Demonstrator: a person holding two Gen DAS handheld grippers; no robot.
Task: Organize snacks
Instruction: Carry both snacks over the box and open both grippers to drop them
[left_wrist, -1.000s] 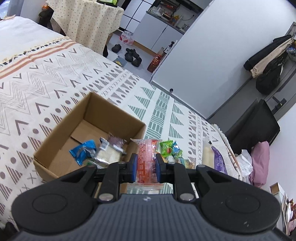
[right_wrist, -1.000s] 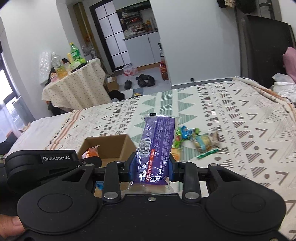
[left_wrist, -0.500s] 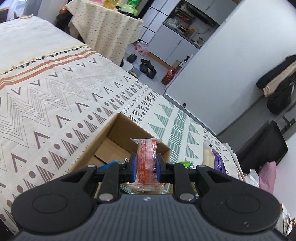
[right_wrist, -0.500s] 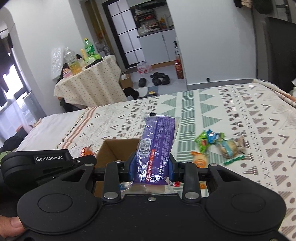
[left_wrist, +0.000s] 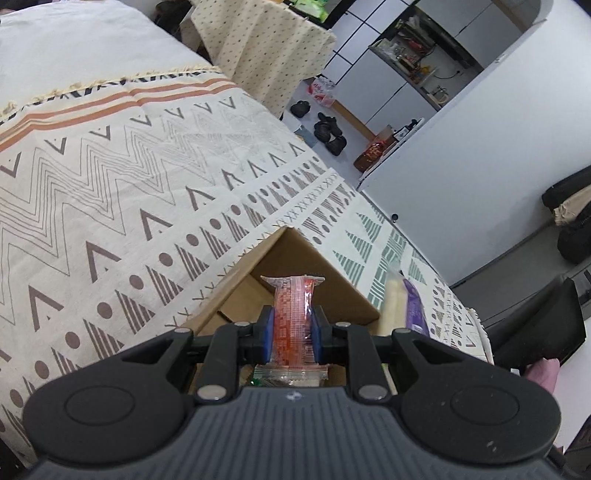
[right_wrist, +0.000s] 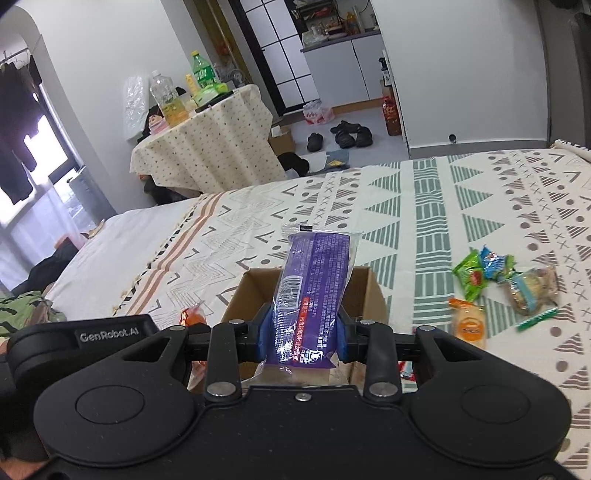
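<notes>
Directly beneath both loads, cardboard box (right_wrist: 369, 291): left gripper (left_wrist: 292, 332) pinching red packet (left_wrist: 293, 314) upright, right gripper (right_wrist: 302, 334) pinching purple packet (right_wrist: 314, 291) upright, release downward.

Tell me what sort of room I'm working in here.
Probably a small studio flat: the cardboard box sits on a patterned bedspread, shoes lie on the floor, and kitchen cabinets stand beyond.

I counted one cardboard box (right_wrist: 371, 291), two held packets, purple (right_wrist: 314, 295) and red (left_wrist: 293, 317), five loose snack packets (right_wrist: 469, 326) on the blanket, three bottles (right_wrist: 164, 98).
</notes>
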